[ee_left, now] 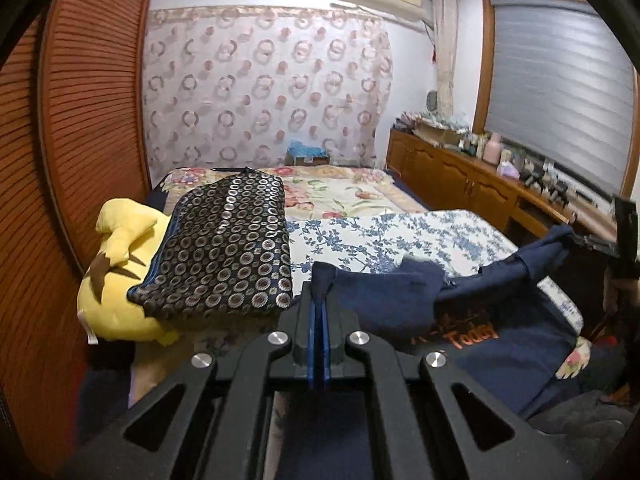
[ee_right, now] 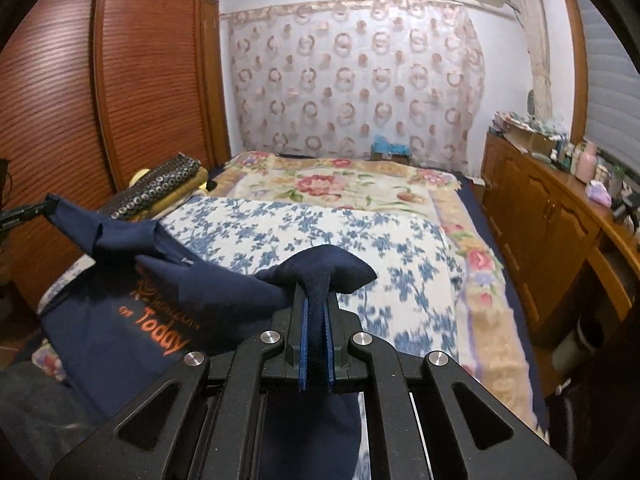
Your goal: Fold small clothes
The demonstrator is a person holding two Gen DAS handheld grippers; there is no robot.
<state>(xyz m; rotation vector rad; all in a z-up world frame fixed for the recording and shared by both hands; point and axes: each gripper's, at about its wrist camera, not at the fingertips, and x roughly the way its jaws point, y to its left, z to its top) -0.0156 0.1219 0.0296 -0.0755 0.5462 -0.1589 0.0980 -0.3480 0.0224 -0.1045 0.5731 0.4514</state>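
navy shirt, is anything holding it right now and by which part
Yes, both. The left gripper and the right gripper each pinch a bunched edge of the navy shirt, one at either end.

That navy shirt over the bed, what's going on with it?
A person is working two hand-held tools, and both are clamped on the navy shirt with orange lettering. The left tool pinches one bunch of fabric and the right tool another, so the shirt hangs between them over the blue floral quilt on the bed. It is not folded yet. A patterned cushion and a yellow plush toy sit off to the side.
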